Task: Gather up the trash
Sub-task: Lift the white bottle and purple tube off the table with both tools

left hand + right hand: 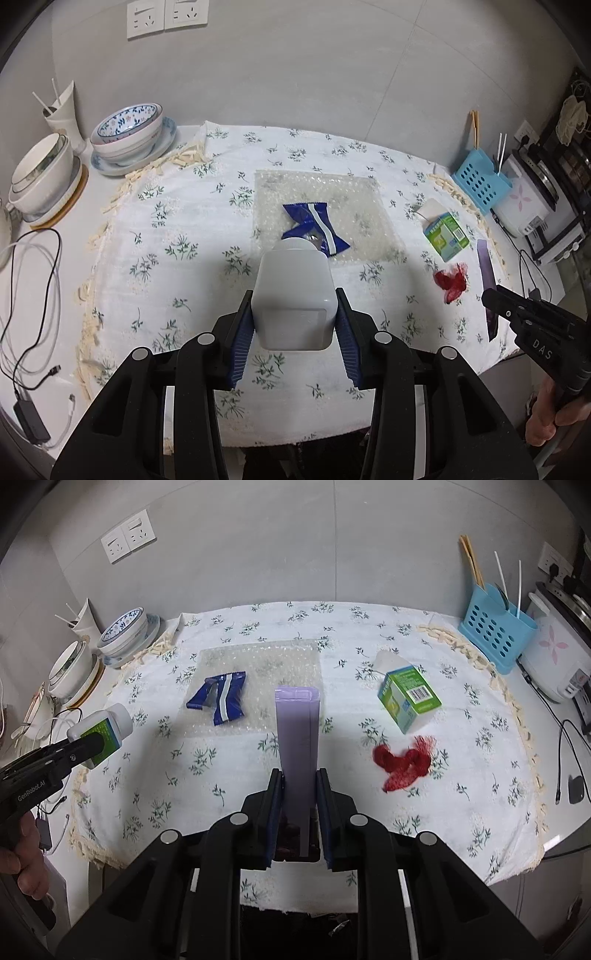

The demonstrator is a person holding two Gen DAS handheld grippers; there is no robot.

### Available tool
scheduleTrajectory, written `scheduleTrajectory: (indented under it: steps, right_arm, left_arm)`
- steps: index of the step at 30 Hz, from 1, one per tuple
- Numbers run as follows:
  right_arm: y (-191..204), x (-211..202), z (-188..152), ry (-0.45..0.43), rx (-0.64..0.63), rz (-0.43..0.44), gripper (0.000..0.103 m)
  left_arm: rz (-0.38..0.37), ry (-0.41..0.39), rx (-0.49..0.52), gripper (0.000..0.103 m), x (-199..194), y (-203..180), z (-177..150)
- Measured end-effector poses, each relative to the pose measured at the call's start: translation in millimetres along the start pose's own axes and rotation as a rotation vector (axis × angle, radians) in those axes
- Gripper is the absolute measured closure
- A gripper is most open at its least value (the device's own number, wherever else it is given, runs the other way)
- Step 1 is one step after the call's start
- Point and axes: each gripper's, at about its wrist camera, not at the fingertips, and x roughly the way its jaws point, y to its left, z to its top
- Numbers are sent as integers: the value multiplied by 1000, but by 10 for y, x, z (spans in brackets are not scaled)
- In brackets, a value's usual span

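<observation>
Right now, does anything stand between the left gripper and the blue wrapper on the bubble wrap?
Yes: the left gripper is already shut on a white bottle, which fills its jaws and points toward the blue wrapper. The cloth between them is otherwise bare. The right gripper is likewise occupied, clamping a purple packet.

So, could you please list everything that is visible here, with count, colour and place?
bottle: 1, white, in left claw
sachet: 1, purple, in right claw
wrapper: 1, blue, on bubble wrap
bubble wrap: 1, clear, cloth centre
carton: 1, green, right on cloth
red scrap: 1, red, in front of carton
cloth: 1, white floral, on counter
bowls: two stacks, white and blue-patterned, far left
rack: 1, blue, far right
cooker: 1, white, right edge
left claw: shut on bottle
right claw: shut on sachet
</observation>
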Motion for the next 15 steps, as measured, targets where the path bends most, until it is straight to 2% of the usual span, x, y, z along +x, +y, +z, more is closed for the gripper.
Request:
scheduleTrajectory:
  steps: [15]
  right_arm:
    - [-184, -289, -449, 1, 20, 4, 85]
  left_arm:
    - [-32, 18, 24, 62, -160, -307, -481]
